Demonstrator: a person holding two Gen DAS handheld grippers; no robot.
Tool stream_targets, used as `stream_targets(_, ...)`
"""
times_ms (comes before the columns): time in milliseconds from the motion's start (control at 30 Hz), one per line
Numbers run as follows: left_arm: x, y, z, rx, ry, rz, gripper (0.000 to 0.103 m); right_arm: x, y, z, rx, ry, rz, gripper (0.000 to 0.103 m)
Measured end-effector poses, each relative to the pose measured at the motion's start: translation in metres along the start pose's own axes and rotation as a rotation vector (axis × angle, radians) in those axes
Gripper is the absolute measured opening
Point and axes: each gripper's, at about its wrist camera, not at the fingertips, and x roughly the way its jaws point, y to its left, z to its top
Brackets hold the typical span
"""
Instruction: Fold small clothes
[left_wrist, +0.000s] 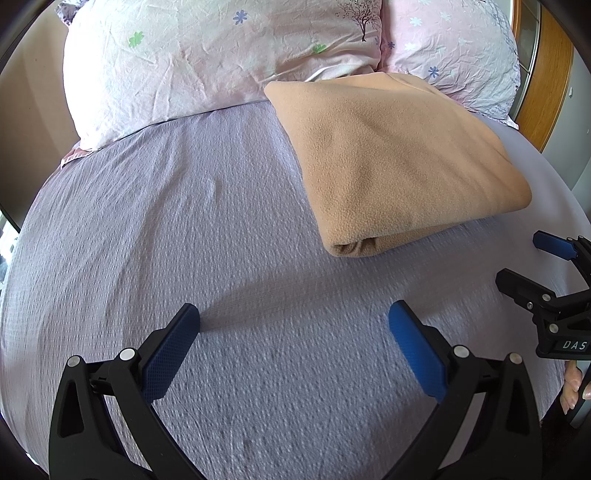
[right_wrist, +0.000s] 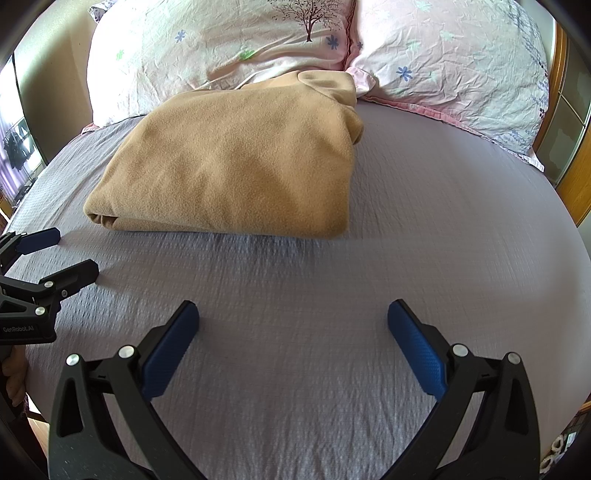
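A tan fleece garment (left_wrist: 399, 162) lies folded in a thick rectangle on the lilac bed sheet (left_wrist: 184, 229), its far edge against the pillows. It also shows in the right wrist view (right_wrist: 236, 162). My left gripper (left_wrist: 293, 314) is open and empty, above bare sheet in front of and left of the garment. My right gripper (right_wrist: 293, 314) is open and empty, above bare sheet in front of the garment's near right corner. Each gripper shows at the edge of the other's view, the right one (left_wrist: 524, 262) and the left one (right_wrist: 72, 254), both with jaws apart.
Two pink floral pillows (right_wrist: 221, 48) (right_wrist: 458, 62) lie along the head of the bed. A wooden frame (left_wrist: 550, 74) stands at the right, a wall at the left. The lilac sheet (right_wrist: 443, 221) spreads around the garment.
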Motion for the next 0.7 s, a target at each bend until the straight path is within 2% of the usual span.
stream_targets(700, -0.0012, -0.0004, 0.0012, -0.009, -0.008, 0.009, 0.102, 0.0001, 0.0017, -0.0002, 0.004, 0.000, -0.003, 0.101)
